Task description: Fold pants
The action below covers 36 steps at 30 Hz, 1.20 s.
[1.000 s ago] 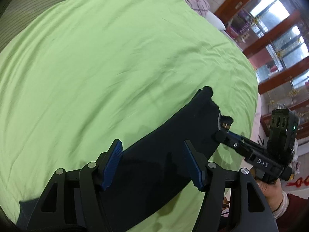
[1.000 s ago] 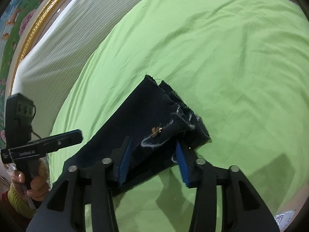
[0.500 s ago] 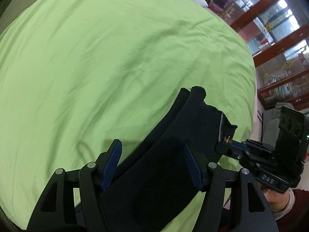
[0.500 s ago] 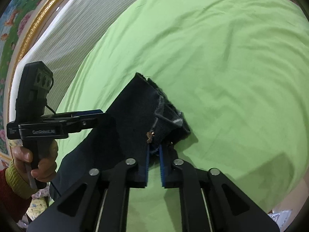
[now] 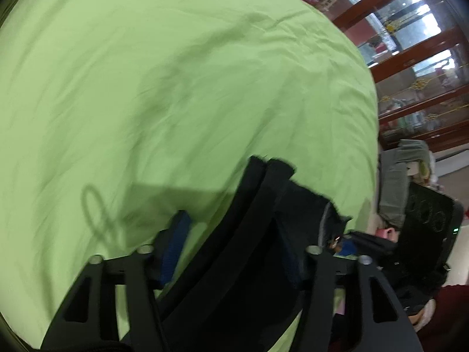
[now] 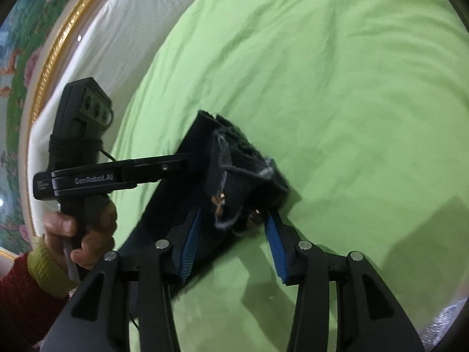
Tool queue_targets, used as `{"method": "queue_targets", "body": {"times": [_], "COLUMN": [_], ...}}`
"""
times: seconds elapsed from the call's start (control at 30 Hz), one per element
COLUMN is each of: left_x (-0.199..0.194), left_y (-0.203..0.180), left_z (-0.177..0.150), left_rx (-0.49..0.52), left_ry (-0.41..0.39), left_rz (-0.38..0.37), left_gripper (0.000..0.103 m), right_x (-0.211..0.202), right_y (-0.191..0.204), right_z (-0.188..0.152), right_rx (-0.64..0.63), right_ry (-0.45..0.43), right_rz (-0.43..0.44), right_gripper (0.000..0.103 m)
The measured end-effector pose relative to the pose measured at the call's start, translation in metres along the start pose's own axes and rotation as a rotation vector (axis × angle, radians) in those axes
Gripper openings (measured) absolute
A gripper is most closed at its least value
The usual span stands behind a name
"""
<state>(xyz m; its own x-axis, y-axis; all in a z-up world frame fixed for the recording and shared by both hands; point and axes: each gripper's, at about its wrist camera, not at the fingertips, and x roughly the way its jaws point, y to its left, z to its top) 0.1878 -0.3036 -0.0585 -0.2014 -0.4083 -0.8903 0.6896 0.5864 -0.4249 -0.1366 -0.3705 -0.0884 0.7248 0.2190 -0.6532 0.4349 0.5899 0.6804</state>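
Note:
Dark denim pants (image 5: 272, 182) lie as a long folded strip on the green bed sheet (image 5: 176, 88). My left gripper (image 5: 234, 234) points steeply down over the strip. Its jaws are closing with the cloth between them, and the left blue pad (image 5: 173, 249) still sits over bare sheet. My right gripper (image 6: 233, 214) straddles the frayed waist end of the pants (image 6: 234, 182), near a copper rivet (image 6: 218, 199). Its jaws are opening and the blue pads (image 6: 275, 246) stand clear of the cloth. The left gripper (image 6: 190, 164) reaches in from the left over the strip.
A white striped headboard cushion (image 6: 123, 38) and a gold-framed painting (image 6: 44, 44) border the bed on the left. A wooden glass-door cabinet (image 5: 416, 58) and a grey cloth pile (image 5: 392, 184) stand past the bed's right edge. A hand in a red sleeve (image 6: 85, 234) holds the left gripper.
The left gripper came down closer to the strip and its jaws narrowed. The right gripper pinched the waist corner half a second ago and has since spread its jaws again.

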Motion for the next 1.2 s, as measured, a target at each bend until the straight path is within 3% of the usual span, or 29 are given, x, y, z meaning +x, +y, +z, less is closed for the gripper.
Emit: {"method": "queue_targets", "body": {"times": [0.07,0.1,0.13,0.17,0.2,0.4,0.7,0.93,1.2], "left_x": [0.006,0.007,0.007,0.005,0.002,-0.037,-0.117,-0.152,-0.169], "left_y": [0.002,0.002,0.003,0.002,-0.001,-0.008,0.008,0.017,0.066], "left_z": [0.005,0.007,0.009,0.009,0.009,-0.005,-0.05,-0.1,-0.171], "left_rx": [-0.008,-0.013,-0.016,-0.015,-0.005,-0.003,-0.05,-0.103,-0.262], "left_ry": [0.019,0.025,0.025,0.022,0.012,-0.08,-0.235,-0.323,-0.387], "left_rz": [-0.046,-0.069,-0.089,-0.094,-0.09,-0.127,-0.134,-0.095,-0.061], "left_gripper": [0.036,0.024,0.016,0.014,0.012,0.011,0.011,0.011,0.011], "right_x": [0.004,0.006,0.008,0.012,0.012,-0.008,-0.016,-0.001,0.043], "right_y": [0.002,0.001,0.002,0.003,0.003,0.041,0.095,0.133,0.171], "right_z": [0.002,0.002,0.003,0.002,0.002,0.004,-0.002,-0.023,-0.052], "right_rx": [0.001,0.0,-0.004,-0.003,-0.001,-0.143,-0.275,-0.356,-0.449], "right_ry": [-0.013,-0.016,-0.009,0.002,0.004,-0.034,-0.016,0.067,0.201], "right_rz": [0.029,0.039,0.039,0.043,0.052,0.139,0.263,0.346,0.362], "right_gripper": [0.044,0.04,0.023,0.014,0.014,0.013,0.013,0.013,0.013]}}
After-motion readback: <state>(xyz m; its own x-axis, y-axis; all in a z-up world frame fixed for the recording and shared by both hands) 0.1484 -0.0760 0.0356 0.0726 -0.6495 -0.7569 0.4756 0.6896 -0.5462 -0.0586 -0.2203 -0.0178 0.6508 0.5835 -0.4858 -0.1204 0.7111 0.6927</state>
